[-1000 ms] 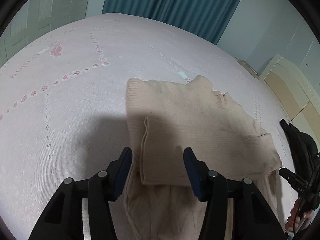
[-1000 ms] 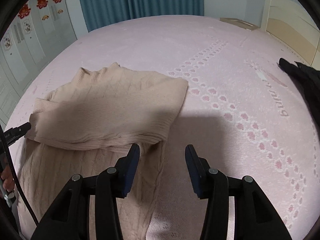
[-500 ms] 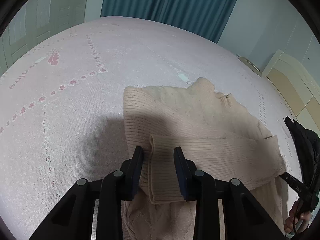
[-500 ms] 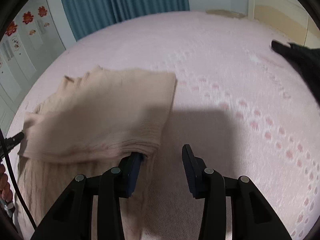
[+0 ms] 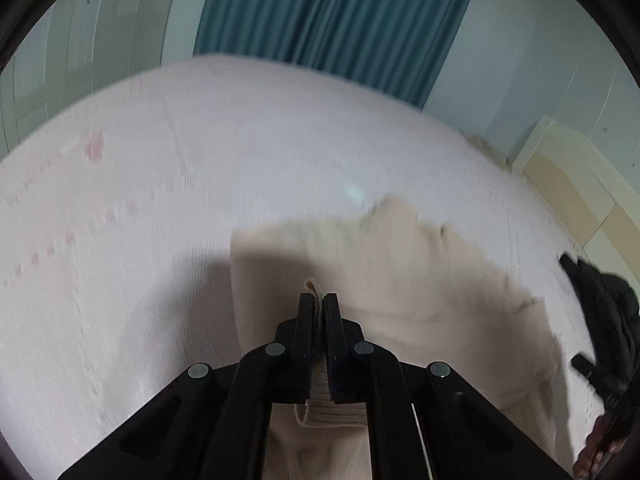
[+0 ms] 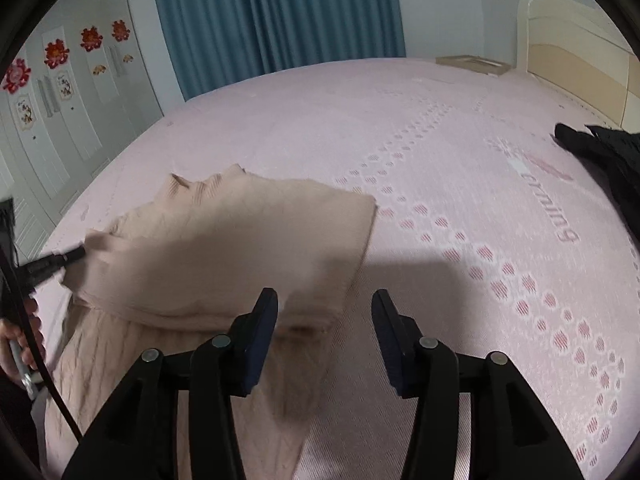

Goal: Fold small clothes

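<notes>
light: dim, soft | shadows: broad on bed (image 6: 440, 128) | left view motion-blurred | fisheye edges warped

Left claw (image 5: 319, 304): black angular linkage arms, round silver pivot screws, flat dark pads. Right claw (image 6: 324, 312): same black build, navy-blue pads, black cable trailing alongside

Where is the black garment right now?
The black garment lies at the right edge of the pink bedspread in both wrist views, near the cream headboard, well clear of the beige sweater.
</notes>
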Action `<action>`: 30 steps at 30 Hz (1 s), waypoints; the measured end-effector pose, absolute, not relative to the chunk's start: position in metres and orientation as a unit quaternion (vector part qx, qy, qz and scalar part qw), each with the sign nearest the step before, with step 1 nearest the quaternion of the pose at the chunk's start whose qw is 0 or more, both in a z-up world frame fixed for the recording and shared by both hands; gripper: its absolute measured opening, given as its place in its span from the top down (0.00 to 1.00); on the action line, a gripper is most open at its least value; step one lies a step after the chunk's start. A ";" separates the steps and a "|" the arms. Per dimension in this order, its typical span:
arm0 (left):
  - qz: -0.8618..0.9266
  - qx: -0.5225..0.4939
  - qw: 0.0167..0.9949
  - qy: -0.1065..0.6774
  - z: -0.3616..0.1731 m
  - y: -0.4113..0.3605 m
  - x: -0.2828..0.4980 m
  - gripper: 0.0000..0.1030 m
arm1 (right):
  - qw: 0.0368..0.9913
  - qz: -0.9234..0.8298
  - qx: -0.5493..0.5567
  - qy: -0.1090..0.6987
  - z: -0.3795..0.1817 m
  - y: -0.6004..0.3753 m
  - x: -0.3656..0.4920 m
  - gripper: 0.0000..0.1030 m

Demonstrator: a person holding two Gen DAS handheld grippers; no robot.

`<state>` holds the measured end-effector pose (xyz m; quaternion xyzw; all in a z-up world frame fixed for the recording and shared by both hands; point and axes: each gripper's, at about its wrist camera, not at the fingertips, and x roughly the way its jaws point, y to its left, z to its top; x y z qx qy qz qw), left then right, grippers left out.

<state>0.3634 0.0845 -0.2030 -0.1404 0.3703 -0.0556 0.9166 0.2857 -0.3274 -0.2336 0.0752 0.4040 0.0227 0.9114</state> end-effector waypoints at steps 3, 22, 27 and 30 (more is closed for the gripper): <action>-0.045 -0.128 0.921 0.366 -0.196 0.085 0.372 0.94 | 0.910 0.012 0.064 0.410 -0.242 -0.319 0.297 0.53; -0.008 -0.073 0.898 0.434 -0.194 0.076 0.300 0.68 | 0.892 -0.015 0.052 0.448 -0.201 -0.312 0.241 0.49; -0.001 -0.083 0.902 0.423 -0.161 0.080 0.254 0.68 | 0.902 -0.026 0.066 0.425 -0.166 -0.309 0.194 0.49; 0.009 -0.073 0.912 0.403 -0.139 0.076 0.222 0.68 | 0.906 -0.022 0.068 0.417 -0.145 -0.306 0.168 0.49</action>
